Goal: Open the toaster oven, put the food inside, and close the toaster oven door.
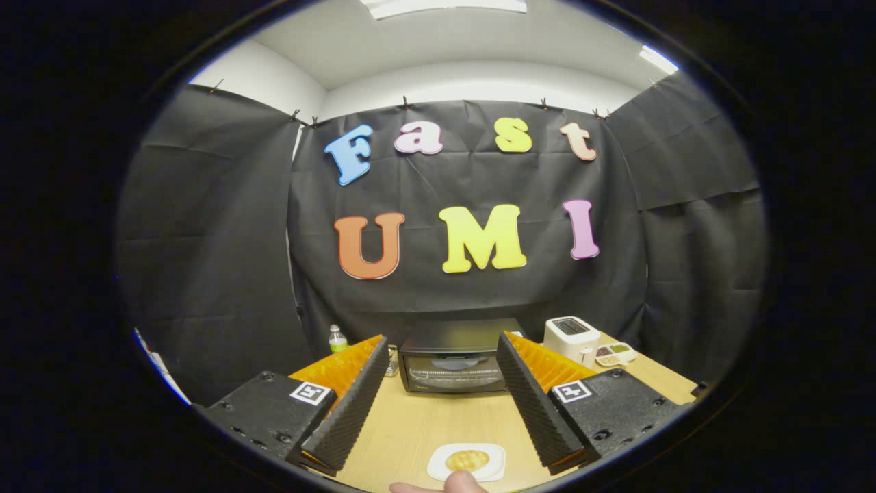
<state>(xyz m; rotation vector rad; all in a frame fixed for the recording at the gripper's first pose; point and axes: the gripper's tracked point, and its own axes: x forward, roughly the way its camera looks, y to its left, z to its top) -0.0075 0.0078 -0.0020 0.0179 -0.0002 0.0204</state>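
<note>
Golden and round, the food [467, 460] on its small white plate [495, 468] at the worktop's [417, 424] near edge looks light and crumbly, best pinched gently by its rim, while the tongs [441, 394] hang spread and empty toward the closed toaster oven [453, 366] at the far edge.

The wooden table [417, 421] carries 5 things. At 12 o'clock, beyond the spread gripper [441, 340] fingers, stands the closed toaster oven [453, 363]. At 6 lies a white plate [494, 470] with food. At 2 sit a white toaster [572, 338] and small dish [615, 353]; at 10, a bottle [337, 339].
</note>
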